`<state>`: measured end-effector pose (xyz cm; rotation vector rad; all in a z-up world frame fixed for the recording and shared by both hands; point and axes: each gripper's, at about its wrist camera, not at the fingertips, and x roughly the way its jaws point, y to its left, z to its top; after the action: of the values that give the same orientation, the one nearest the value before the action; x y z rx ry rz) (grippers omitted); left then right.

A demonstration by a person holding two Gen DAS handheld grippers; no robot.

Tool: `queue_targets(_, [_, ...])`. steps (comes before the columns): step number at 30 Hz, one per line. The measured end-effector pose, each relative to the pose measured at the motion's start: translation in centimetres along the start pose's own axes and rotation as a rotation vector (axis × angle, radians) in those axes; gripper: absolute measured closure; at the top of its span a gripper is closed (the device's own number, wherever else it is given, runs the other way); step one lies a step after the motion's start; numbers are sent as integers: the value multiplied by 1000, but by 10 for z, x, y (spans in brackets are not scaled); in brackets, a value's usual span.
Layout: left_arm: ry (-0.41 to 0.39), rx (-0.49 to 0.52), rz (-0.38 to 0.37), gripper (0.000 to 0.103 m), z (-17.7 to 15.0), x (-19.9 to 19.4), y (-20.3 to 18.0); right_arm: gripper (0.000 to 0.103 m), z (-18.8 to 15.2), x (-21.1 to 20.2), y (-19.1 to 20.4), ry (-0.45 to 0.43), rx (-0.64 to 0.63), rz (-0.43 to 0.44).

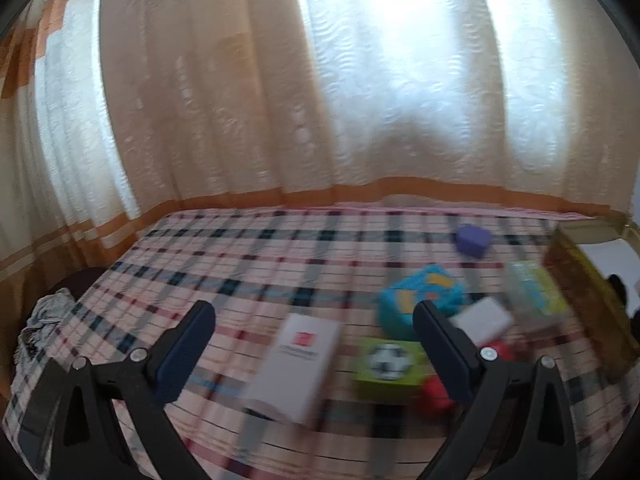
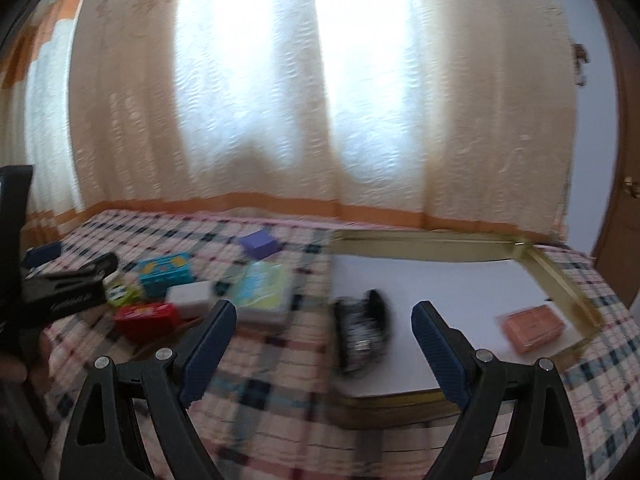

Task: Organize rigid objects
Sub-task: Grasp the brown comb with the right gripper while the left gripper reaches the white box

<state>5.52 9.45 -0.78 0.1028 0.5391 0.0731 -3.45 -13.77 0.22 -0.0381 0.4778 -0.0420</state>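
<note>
- The left hand-held gripper [image 1: 314,344] hangs over a table covered in a plaid cloth [image 1: 240,264], its two blue-padded fingers spread wide apart with nothing pressed between them.
- Seen through that gap, a long white box [image 1: 294,368] with a small red mark lies flat on the cloth; the picture is blurred, so the print cannot be read.
- Just beside the white box, toward the gold tray [image 2: 436,242], sits a green box with a football picture [image 1: 390,370], with a turquoise box [image 1: 420,300] behind it.
- A purple block [image 1: 473,241] lies farther back, nearer the curtain [image 1: 248,92], well apart from the white box.
- The right hand-held gripper [image 2: 324,336] also has its jaws standing wide, gripping nothing.
- The gold tray has a white floor; a black-and-white object [image 2: 362,334], too blurred to name, rests at its near corner, and a flat orange-pink block [image 2: 534,328] lies inside toward the tray's far side.
- Beside the tray on the cloth are a red box [image 2: 146,320], a small white box [image 2: 190,298] and a flat pale-green packet [image 2: 266,288], clustered close together.
</note>
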Motion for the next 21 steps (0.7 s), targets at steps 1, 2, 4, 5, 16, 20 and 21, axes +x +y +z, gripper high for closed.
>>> queue_targets(1, [9, -6, 11, 2, 0, 4, 7, 12, 0, 1, 5, 8, -7, 20])
queue_targets(2, [17, -15, 21, 2, 0, 7, 15, 12, 0, 4, 11, 21, -13, 43])
queue_targets(4, [32, -33, 42, 2, 1, 14, 27, 12, 0, 10, 26, 66, -12, 106])
queue_targets(5, [42, -44, 58, 2, 1, 17, 35, 12, -1, 13, 31, 83, -10, 127])
queue_targets(16, [114, -150, 120, 2, -1, 37, 80, 12, -12, 65, 116, 348, -107, 203])
queue_targets(20, [146, -134, 68, 2, -3, 40, 75, 13, -18, 81, 115, 412, -99, 183])
queue_targets(21, [159, -120, 57, 2, -3, 41, 72, 14, -18, 80, 113, 404, -106, 173])
